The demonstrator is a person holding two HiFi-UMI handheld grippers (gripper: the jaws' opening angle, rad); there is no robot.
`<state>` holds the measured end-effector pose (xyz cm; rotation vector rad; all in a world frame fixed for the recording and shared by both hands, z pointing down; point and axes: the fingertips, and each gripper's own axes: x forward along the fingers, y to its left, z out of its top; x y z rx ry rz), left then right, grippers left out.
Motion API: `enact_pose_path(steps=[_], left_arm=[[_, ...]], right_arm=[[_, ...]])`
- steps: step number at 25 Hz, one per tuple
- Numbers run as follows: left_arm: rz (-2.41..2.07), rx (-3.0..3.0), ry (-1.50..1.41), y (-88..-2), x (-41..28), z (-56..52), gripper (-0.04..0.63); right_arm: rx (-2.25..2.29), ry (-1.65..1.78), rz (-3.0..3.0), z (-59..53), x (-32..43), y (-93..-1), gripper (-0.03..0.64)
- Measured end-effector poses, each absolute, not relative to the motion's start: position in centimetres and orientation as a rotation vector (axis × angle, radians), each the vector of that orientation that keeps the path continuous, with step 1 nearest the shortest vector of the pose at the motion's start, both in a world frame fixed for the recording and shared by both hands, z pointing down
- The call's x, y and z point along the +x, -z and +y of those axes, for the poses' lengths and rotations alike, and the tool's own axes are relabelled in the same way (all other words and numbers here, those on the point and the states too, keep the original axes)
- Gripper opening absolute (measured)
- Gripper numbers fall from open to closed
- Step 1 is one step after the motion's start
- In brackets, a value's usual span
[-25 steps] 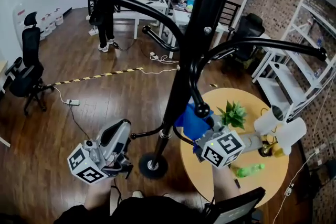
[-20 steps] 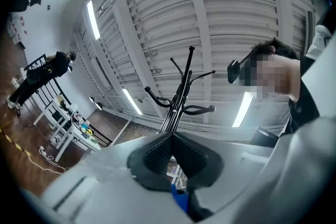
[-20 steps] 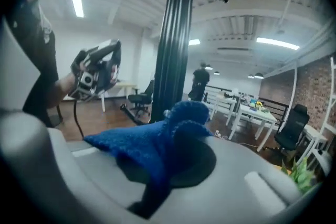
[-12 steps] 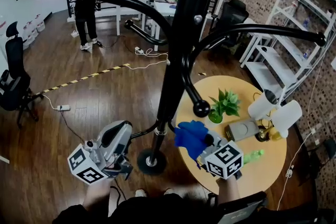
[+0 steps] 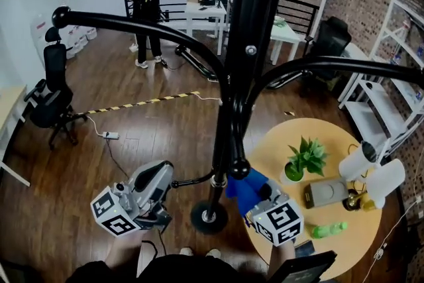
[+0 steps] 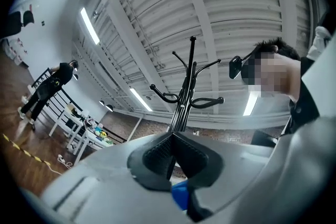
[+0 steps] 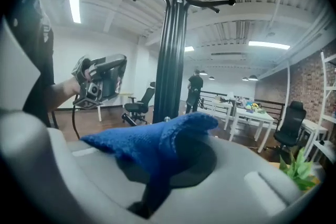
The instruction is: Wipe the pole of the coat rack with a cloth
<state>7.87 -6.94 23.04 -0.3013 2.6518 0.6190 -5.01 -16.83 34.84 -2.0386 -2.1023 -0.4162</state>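
Pinching a blue cloth (image 7: 157, 141) between its closed jaws, the right gripper (image 5: 264, 199) holds the fabric low beside the coat rack's pole (image 5: 233, 103). The cloth bunches in soft, nubby folds over the jaw tips, terry-like and limp. From the right gripper view the pole rises just beyond it, and I cannot tell whether fabric and metal touch. The left gripper (image 5: 159, 177) hovers on the pole's other side, near the foot, its dark ribbed pads pressed together on nothing I can make out. The step in hand looks like the wiping pass along the lower shaft. The next move probably calls for pressing the cloth flat against the shaft and sliding along its length, steering round the curved arms. The pole is glossy black, made of bundled tubes studded with small silver bolts. Its arms sweep outward and end in ball knobs, one of them (image 5: 238, 169) hanging just above the cloth. It stands on a round dark base (image 5: 209, 217) on wood flooring, beside a round pale-wood table (image 5: 275, 142).
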Motion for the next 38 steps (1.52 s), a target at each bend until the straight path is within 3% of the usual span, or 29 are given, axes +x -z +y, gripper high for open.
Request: enact_pose_path(steps=[10,17,21,26,38], left_arm=[[2.680,-0.205,-0.549,-22.5,8.9,-5.4,0.000],[2.638,-0.448,-0.562,-21.9,8.9,-3.0,0.000],[2.594,-0.659,-0.621,-22.4,9.6,0.6,0.000],[2.540,-0.849,-0.702,-23.1,10.0,4.6,0.000],[2.492,-1.026,-0.723,-22.1,9.7,2.1,0.000]], right_arm=[[-2.328,-0.290,-2.192,-14.7,-3.1,-22.8,0.020],[-2.226,-0.333,-2.679,-13.5,-1.2,-14.8,0.020],[-1.929,-0.149,-3.043,-11.9,-0.6,-12.2,0.021],[-1.589,-0.211,-3.262,-11.9,-0.8,-9.2,0.021],[-1.337,-0.146,-3.261,-12.5,-1.7,-14.1,0.021]])
